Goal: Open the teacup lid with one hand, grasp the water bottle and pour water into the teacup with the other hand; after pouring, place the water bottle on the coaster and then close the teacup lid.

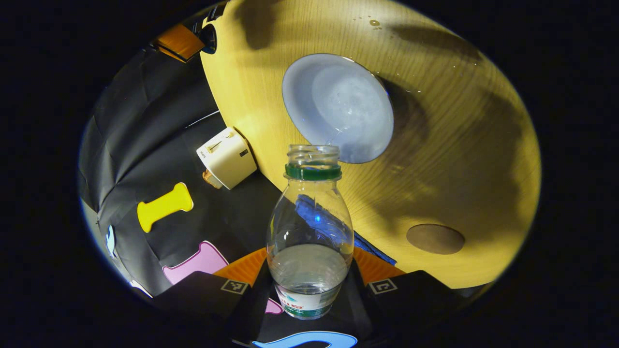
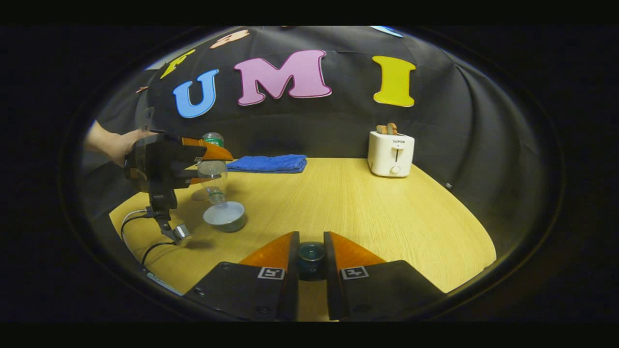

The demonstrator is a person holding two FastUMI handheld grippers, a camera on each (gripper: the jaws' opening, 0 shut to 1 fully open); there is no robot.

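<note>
Left gripper (image 1: 309,285) clamped on tilted water bottle (image 1: 309,232) w/ mouth over teacup (image 1: 338,108).

Your left gripper (image 1: 309,285) clamps both fingers on the water bottle (image 1: 309,232), tipped mouth-down; your bare hand (image 2: 113,145) holds it from behind. Your right gripper (image 2: 311,263) sits low and level, fingers closed on the teacup lid (image 2: 311,258).

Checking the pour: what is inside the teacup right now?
Water covers the pale bottom of the teacup, fed by a thin stream from the tilted bottle. Its depth cannot be seen.
</note>
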